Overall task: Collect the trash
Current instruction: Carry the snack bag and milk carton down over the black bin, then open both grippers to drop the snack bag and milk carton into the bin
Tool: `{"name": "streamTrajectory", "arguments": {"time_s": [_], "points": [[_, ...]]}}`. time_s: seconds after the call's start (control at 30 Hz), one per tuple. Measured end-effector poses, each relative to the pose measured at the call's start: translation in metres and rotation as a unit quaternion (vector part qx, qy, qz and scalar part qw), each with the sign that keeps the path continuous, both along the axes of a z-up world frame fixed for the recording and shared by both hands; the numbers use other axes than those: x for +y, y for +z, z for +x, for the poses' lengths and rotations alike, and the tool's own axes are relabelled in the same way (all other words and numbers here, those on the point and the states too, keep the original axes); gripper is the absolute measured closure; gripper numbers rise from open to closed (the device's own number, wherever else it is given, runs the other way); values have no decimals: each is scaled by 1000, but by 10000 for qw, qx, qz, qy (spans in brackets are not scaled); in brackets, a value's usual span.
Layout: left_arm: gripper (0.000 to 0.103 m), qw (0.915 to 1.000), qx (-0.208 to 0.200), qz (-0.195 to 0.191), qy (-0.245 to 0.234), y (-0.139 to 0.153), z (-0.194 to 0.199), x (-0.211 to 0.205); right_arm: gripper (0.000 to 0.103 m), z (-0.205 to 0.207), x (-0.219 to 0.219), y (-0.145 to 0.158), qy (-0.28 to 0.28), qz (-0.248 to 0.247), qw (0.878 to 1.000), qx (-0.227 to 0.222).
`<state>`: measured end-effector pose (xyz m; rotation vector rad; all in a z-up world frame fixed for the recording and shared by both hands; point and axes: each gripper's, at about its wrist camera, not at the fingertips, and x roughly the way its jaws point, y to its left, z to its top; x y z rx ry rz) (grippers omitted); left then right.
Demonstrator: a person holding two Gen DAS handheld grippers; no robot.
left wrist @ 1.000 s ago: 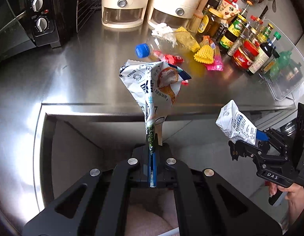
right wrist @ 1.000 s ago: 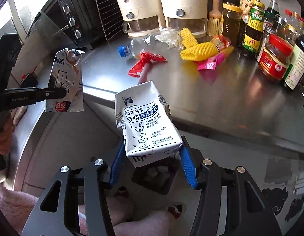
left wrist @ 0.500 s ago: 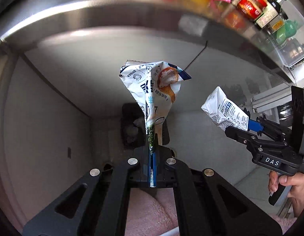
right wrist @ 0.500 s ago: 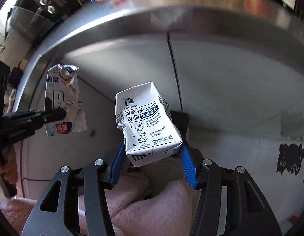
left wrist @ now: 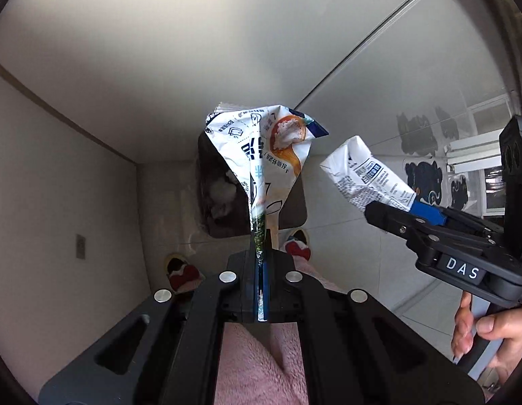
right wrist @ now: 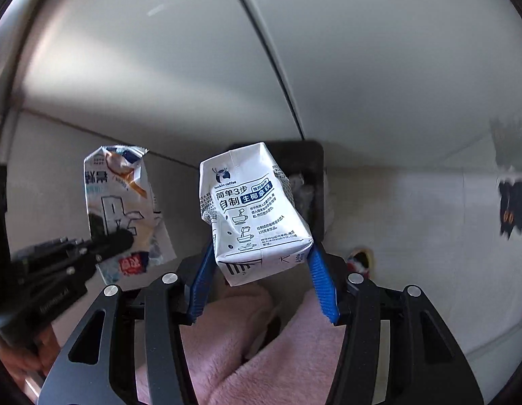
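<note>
My left gripper [left wrist: 261, 243] is shut on the bottom edge of a crumpled white, blue and orange snack bag [left wrist: 271, 155], which stands up over a dark trash bin [left wrist: 220, 202] on the floor. My right gripper [right wrist: 262, 263] is shut on a white coffee carton [right wrist: 254, 216] with blue print, held between its blue pads [right wrist: 320, 283]. The same carton [left wrist: 365, 175] shows at the right of the left wrist view, and the bag [right wrist: 122, 209] at the left of the right wrist view. The bin [right wrist: 311, 172] lies partly hidden behind the carton.
Grey cabinet doors [left wrist: 227, 50] fill the upper part of both views. Pink trouser legs [right wrist: 261, 347] and slippers [left wrist: 180, 270] of the person stand on the pale floor just before the bin. A hand [left wrist: 487, 330] holds the right gripper's handle.
Both grippers have dropped from counter height to below the counter edge and tilted down. The counter with its bottles and wrappers has left view; the bin and floor now show. Both grips are unchanged.
</note>
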<state>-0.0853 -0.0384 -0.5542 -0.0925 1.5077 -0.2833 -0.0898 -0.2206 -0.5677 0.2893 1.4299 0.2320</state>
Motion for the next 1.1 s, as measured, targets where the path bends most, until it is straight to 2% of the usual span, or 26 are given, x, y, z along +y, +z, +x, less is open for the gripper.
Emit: {"name": "streamTrajectory", "arguments": {"time_s": [0.1, 0.23, 0.53, 0.63, 0.67, 0.73, 0.8, 0.87, 1.1], "points": [[103, 9997, 221, -17, 35, -24, 9, -1, 49, 6, 1, -22, -271, 128, 9990, 328], [103, 9991, 419, -13, 5, -48, 16, -9, 49, 17, 8, -38, -385, 119, 9978, 520], [102, 9982, 600, -30, -52, -71, 34, -18, 49, 47, 9, -62, -540, 102, 9949, 842], [95, 9982, 594, -57, -40, -72, 38, -18, 48, 55, 10, -64, -581, 212, 9944, 856], [82, 9982, 598, -69, -20, -73, 39, -18, 48, 57, 10, -64, -592, 223, 9943, 858], [70, 9983, 571, -99, 15, -71, 38, -14, 47, 61, 10, -62, -629, 256, 9939, 871], [67, 9983, 576, -90, 4, -69, 39, -12, 39, 63, 9, -57, -632, 275, 9937, 889], [59, 9985, 546, -69, 8, -65, 40, -9, 37, 65, 9, -54, -643, 249, 9939, 859], [55, 9992, 382, -55, 54, -36, 41, -1, 31, 71, 13, -33, -574, 139, 9960, 668]]}}
